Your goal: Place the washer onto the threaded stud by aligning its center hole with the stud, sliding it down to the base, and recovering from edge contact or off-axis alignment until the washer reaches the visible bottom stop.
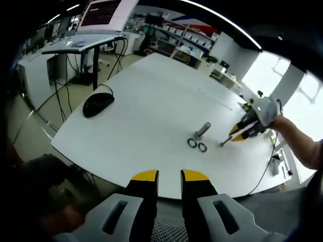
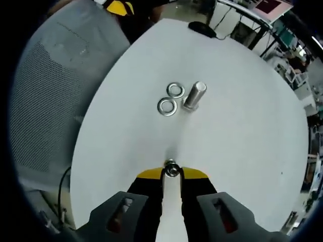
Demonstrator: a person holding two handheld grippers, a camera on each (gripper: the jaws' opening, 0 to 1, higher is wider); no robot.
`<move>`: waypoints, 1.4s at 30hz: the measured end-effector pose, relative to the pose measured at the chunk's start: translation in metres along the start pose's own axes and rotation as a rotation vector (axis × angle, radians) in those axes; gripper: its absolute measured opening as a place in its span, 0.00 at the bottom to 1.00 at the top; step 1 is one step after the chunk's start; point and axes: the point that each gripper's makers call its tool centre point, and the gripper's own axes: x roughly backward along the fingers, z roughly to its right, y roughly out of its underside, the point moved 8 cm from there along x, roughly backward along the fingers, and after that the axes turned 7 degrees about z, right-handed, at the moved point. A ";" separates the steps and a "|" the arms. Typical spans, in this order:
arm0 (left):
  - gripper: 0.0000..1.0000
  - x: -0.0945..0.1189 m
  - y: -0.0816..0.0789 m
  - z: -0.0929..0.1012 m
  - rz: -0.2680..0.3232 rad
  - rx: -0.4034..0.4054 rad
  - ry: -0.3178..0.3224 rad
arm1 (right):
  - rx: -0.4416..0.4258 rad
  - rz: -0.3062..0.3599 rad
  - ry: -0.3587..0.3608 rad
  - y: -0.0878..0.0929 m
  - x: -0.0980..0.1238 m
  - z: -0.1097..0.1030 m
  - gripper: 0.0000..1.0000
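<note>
In the left gripper view a black computer mouse [image 1: 98, 104] lies on the far left part of the white worktop [image 1: 146, 101], its cable trailing off toward a desk with a monitor [image 1: 106, 12] behind it. The left gripper [image 1: 170, 176] rises from the bottom edge, its yellow-tipped jaws released with a plain gap between them and nothing held, hanging just off the near edge of the worktop. Further right, two washers [image 1: 197, 144] lie flat side by side, touching or nearly so, just in front of the threaded stud [image 1: 203, 130], which stands upright on its base. To the right of these the right gripper [image 1: 224, 142] reaches in low over the worktop, held by a person's hand [image 1: 282, 123]. In the right gripper view the jaws are clenched on a third washer [image 2: 172, 169], pinched at their tips, apparently edge-on though it is small here. Beyond it the two loose washers lie left of the stud.
</note>
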 end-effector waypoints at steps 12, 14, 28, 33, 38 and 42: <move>0.15 0.000 0.000 0.000 -0.004 0.000 -0.001 | -0.007 -0.024 -0.027 0.005 -0.019 -0.001 0.13; 0.14 0.000 0.000 0.000 -0.006 -0.002 -0.003 | -0.009 -0.027 -0.032 0.005 -0.022 -0.002 0.13; 0.14 0.000 0.001 -0.001 -0.010 -0.001 -0.004 | -0.008 -0.063 -0.068 0.001 -0.031 -0.001 0.15; 0.14 0.000 0.001 -0.001 -0.008 0.003 -0.003 | -0.046 -0.001 -0.083 -0.010 -0.024 -0.003 0.21; 0.14 0.000 0.000 0.000 -0.007 0.002 -0.002 | -0.056 0.052 -0.074 -0.026 -0.017 -0.006 0.25; 0.14 0.000 0.000 0.000 -0.006 0.003 -0.002 | -0.093 0.121 -0.063 -0.041 -0.014 -0.011 0.25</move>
